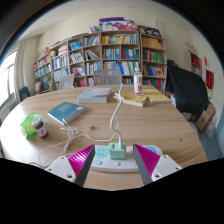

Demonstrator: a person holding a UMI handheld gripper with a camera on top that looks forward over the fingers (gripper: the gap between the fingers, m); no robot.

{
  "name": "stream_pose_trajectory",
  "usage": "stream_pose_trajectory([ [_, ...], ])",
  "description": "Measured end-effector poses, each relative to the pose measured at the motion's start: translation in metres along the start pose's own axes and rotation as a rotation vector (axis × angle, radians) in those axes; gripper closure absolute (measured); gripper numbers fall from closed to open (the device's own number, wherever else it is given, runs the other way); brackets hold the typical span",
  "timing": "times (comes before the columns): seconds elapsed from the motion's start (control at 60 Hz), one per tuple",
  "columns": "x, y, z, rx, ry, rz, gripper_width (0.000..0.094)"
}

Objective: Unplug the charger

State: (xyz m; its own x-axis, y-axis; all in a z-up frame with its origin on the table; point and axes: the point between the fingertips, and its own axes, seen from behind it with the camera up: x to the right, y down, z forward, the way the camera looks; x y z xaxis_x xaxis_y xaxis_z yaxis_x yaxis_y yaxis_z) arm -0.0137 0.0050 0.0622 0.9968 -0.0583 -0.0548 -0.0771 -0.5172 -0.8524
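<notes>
We hold our gripper (114,160) fingers wide apart around the green charger (118,151) on the power strip (112,157), ready to pinch and pull it out.

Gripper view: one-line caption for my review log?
Open claw flanks a charger plugged into a power strip on a table, bookshelves behind.

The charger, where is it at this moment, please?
In the gripper view, the charger sits plugged into a white power strip at the near edge of the wooden table, between the open fingers, with its white cable running away across the table.
</notes>
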Motion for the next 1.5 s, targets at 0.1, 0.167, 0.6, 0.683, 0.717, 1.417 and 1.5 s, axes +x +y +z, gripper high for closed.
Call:
stream_pose_trajectory([
  [0.1,0.007,0.005,0.022,0.001,0.008,-0.004,0.0175],
  [0.167,0.011,0.009,0.032,0.001,0.015,-0.009,0.0286],
  [0.6,0.014,-0.040,0.017,0.073,0.045,-0.039,0.0715],
  [0.683,0.006,-0.117,-0.015,0.236,0.026,-0.094,0.0714],
  [0.717,-0.001,-0.136,-0.024,0.242,-0.010,-0.087,0.0716],
  [1.417,0.193,0.061,-0.012,-0.334,0.199,-0.053,0.0636],
  [1.5,0.191,0.067,-0.006,-0.380,0.185,-0.056,0.0619],
])
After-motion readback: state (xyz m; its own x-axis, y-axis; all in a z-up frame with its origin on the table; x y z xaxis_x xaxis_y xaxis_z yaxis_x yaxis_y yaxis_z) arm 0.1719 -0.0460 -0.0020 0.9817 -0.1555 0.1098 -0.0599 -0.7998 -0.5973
